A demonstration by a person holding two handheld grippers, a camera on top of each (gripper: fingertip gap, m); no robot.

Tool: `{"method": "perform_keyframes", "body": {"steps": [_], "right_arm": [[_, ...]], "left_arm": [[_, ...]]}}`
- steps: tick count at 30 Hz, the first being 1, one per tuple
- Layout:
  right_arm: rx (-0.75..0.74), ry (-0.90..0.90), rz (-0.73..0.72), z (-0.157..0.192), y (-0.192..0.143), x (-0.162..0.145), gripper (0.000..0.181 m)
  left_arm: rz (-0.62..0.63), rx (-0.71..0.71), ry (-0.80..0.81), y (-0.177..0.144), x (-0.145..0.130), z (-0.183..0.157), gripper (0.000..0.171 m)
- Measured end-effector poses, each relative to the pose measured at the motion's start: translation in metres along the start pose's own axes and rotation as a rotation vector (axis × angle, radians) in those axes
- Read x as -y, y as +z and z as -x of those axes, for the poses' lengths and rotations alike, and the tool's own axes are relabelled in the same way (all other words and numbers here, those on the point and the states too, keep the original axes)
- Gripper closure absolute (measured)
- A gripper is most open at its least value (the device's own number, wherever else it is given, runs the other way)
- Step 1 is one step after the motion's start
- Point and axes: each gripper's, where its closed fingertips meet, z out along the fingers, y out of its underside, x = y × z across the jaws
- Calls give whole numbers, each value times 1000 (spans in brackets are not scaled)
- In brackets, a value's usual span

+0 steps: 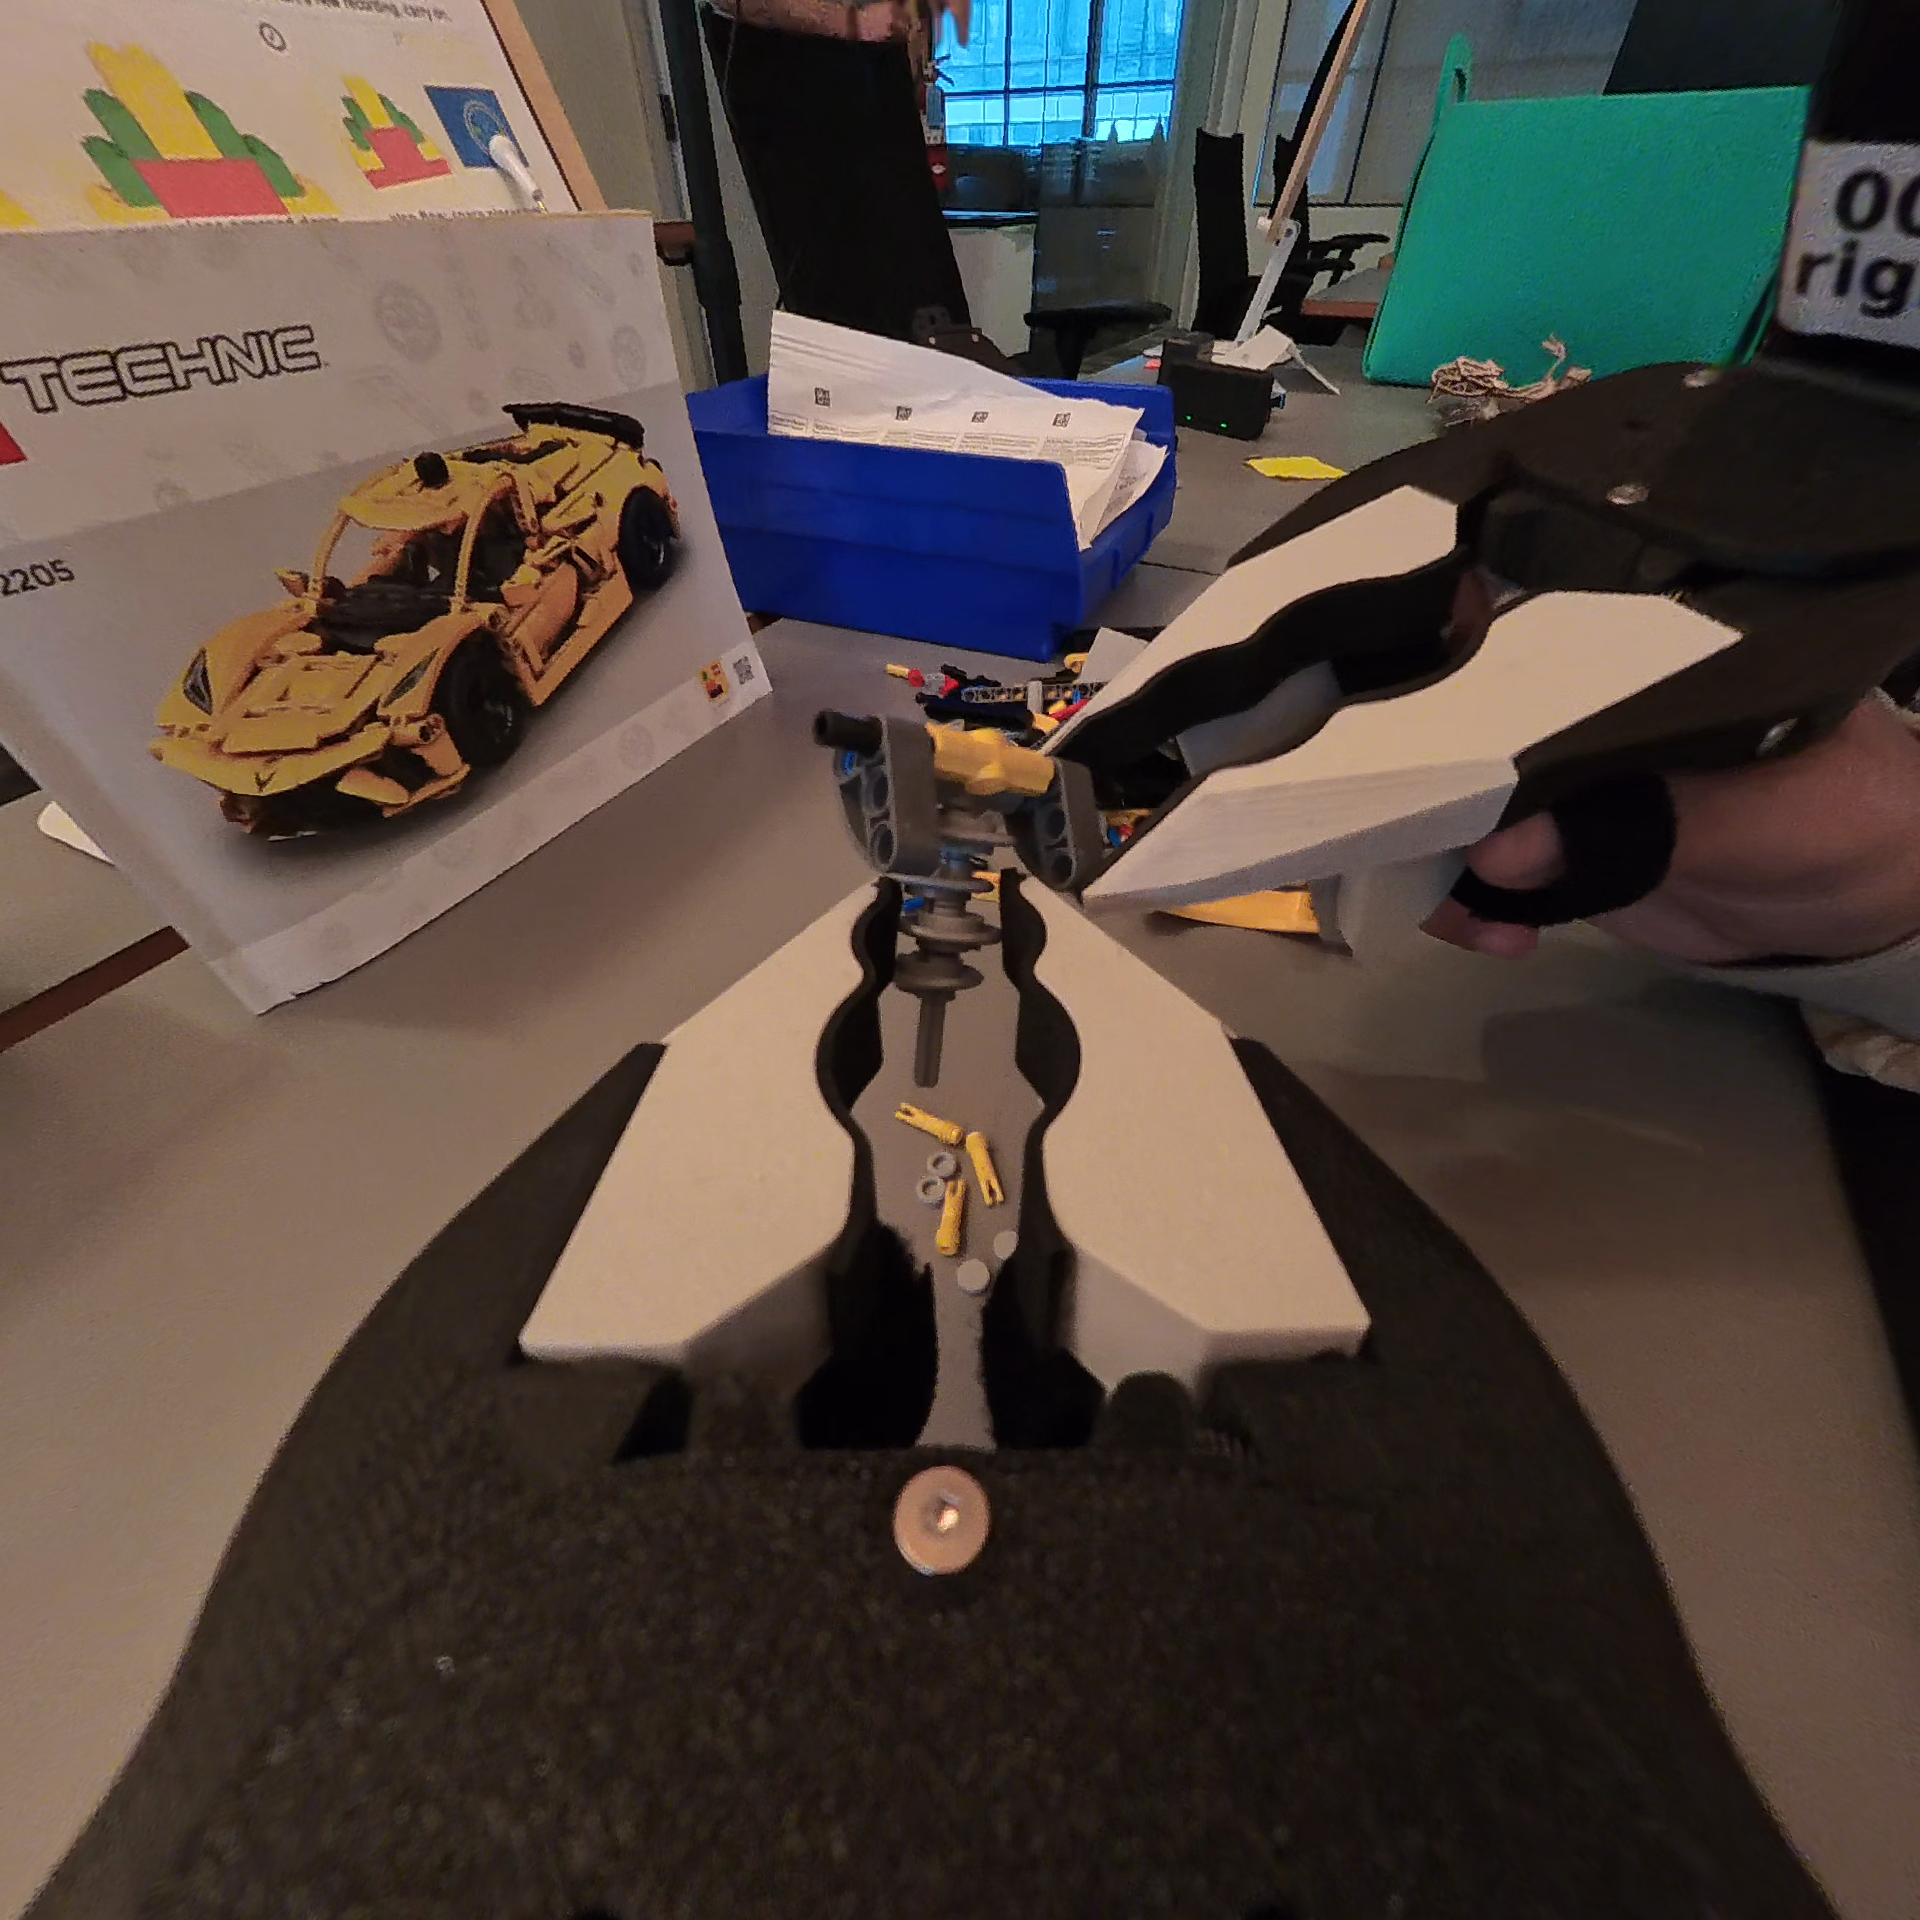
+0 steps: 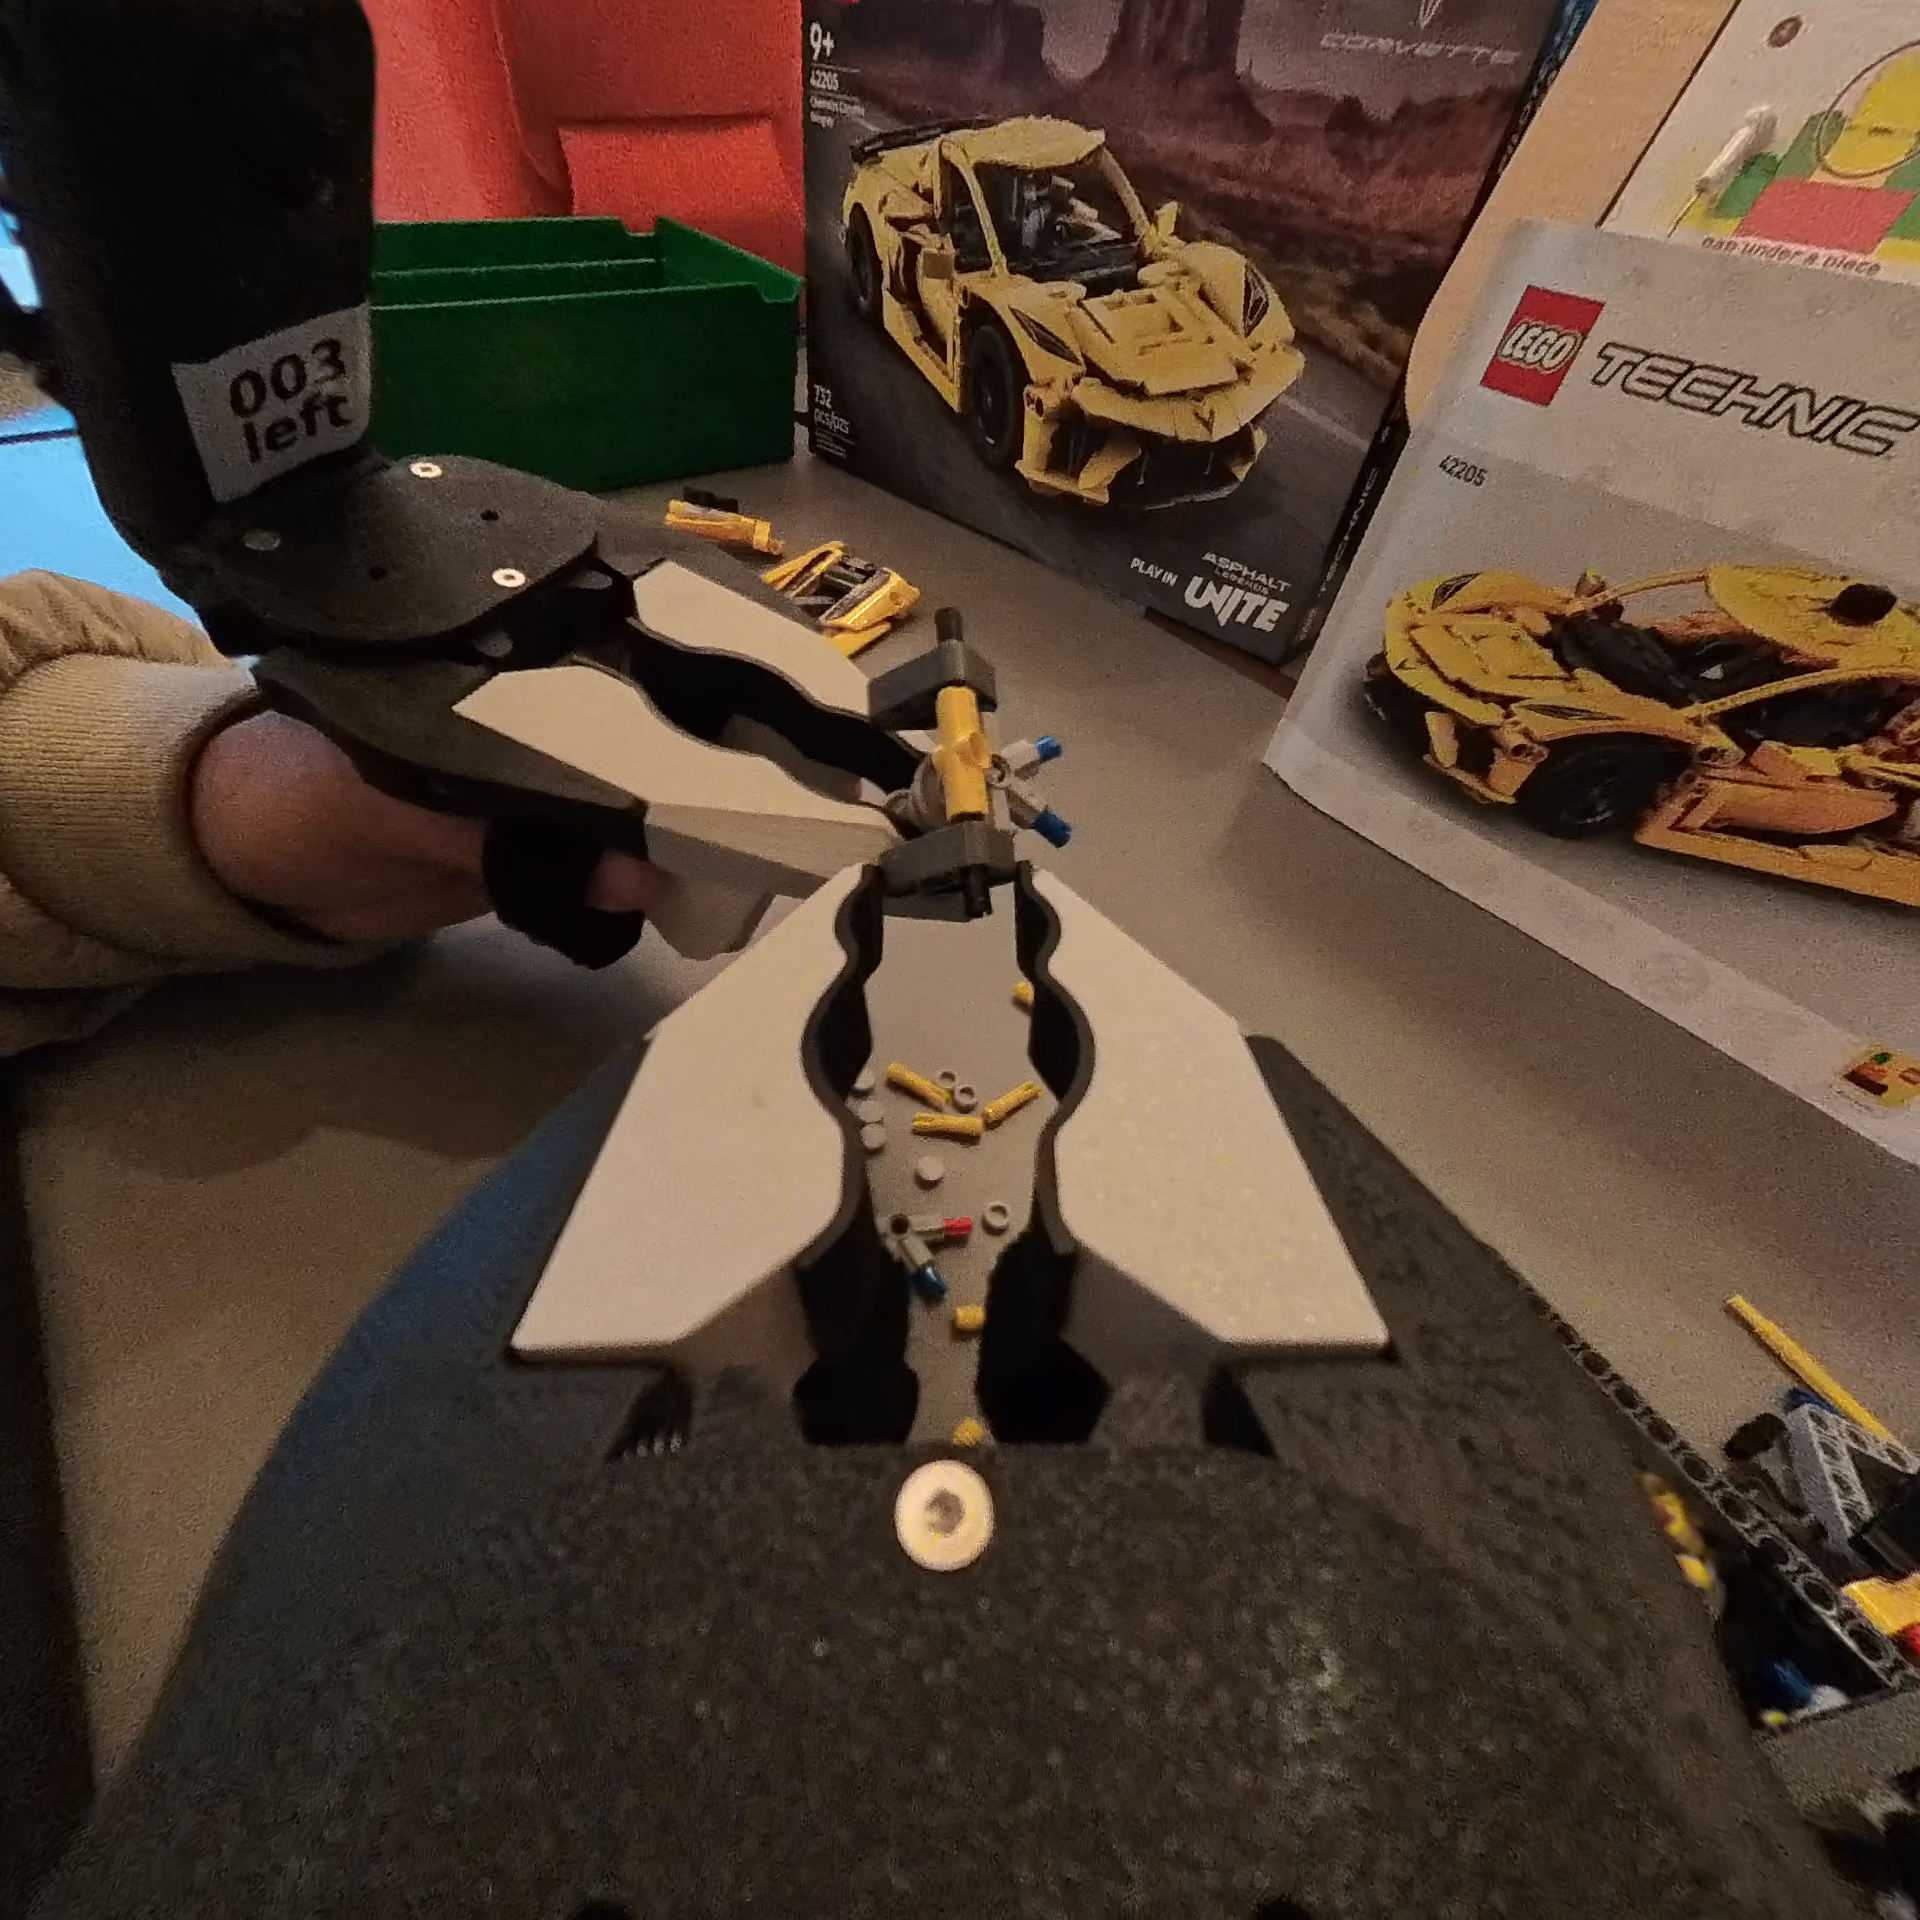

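The left hand-held gripper pinches the grey axle end of a small brick assembly; the right hand-held gripper pinches its dark beam from the other side, holding it above the tabletop. It looks light, rigid and liable to pop apart. Loose yellow pins lie beneath; an instruction booklet stands toward the far left edge.

A grey table stood in a dim room; behind it, a bright window and dark chairs.
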Motion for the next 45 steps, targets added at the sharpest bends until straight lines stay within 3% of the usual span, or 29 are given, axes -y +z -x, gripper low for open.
{"method": "perform_keyframes", "body": {"steps": [3, 10, 11, 13, 15, 22, 26, 35, 40, 45], "right_arm": [[27, -4, -22, 2, -3, 4, 158], [159, 131, -134, 8, -16, 21, 158], [194, 143, -147, 12, -18, 21, 165], [269, 255, -172, 17, -20, 23, 164], [321, 327, -194, 19, -21, 27, 150], [446, 500, -222, 23, -22, 30, 162], [575, 627, -261, 26, -30, 37, 168], [524, 516, -228, 21, -34, 30, 168], [462, 395, -210, 18, -37, 27, 168], [541, 325, -199, 34, -42, 28, 168]], "left_arm": [[-28, -42, -19, -3, 6, -5, 152], [-122, -219, -258, -10, 23, -18, 152], [-145, -236, -270, -11, 25, -20, 152], [-155, -258, -268, -12, 26, -21, 152], [-148, -243, -253, -12, 26, -19, 152], [-191, -152, -46, -11, 29, -23, 152], [-240, -209, -65, -16, 37, -31, 152], [-174, -354, -215, -17, 31, -37, 149], [-242, -497, -338, -34, 47, -39, 136], [-226, -531, -386, -35, 46, -40, 132]]}}
